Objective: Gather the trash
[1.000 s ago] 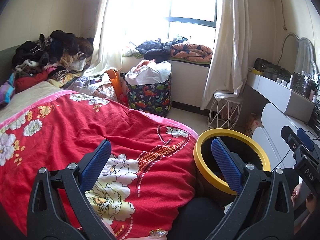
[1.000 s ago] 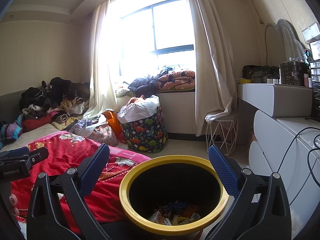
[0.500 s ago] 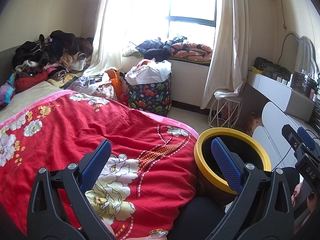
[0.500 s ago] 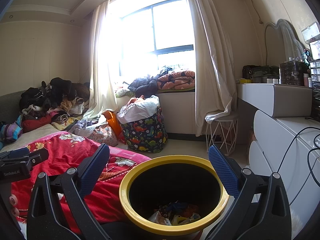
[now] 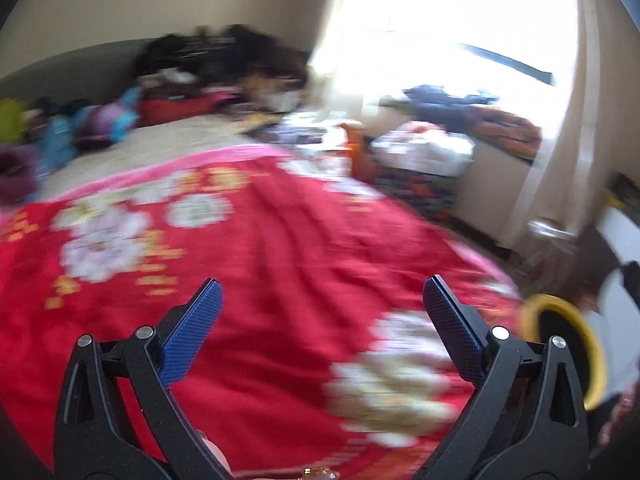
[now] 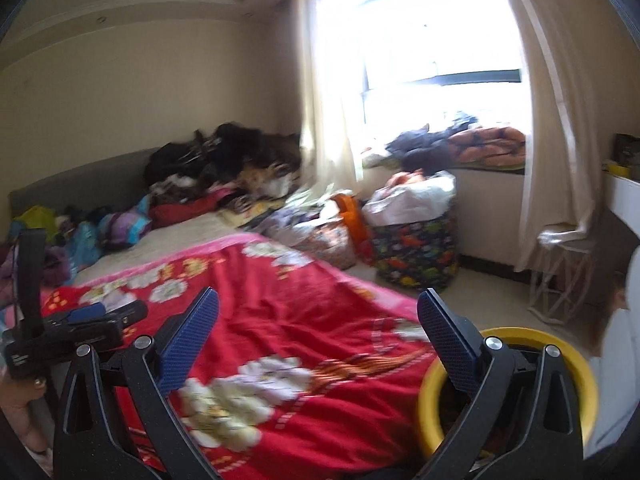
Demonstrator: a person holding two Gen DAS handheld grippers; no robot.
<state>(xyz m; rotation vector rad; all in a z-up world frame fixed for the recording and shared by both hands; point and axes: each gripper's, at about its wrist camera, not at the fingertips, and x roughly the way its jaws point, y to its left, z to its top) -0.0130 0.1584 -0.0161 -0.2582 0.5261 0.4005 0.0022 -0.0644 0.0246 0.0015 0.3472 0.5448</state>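
The yellow-rimmed black bin (image 6: 516, 364) stands on the floor at the foot of the bed, low on the right in the right wrist view; in the left wrist view the bin (image 5: 560, 348) shows at the far right edge. My left gripper (image 5: 322, 300) hangs open over the red flowered blanket (image 5: 280, 248), nothing between its blue pads. My right gripper (image 6: 318, 308) is open too, empty, above the blanket's (image 6: 304, 320) foot end and the bin's left rim. Both views are motion-blurred. I see no loose trash on the blanket.
A heap of clothes (image 6: 224, 168) lies at the head of the bed. A full dinosaur-print hamper (image 6: 416, 248) and bags stand by the window. A white wire stool (image 6: 560, 276) and a white dresser (image 6: 624, 200) are on the right. The left gripper's body (image 6: 72, 328) shows at left.
Both grippers have swung left, away from the bin and toward the bed. The bin slid from centre to the right edge of both views. Both stay open.
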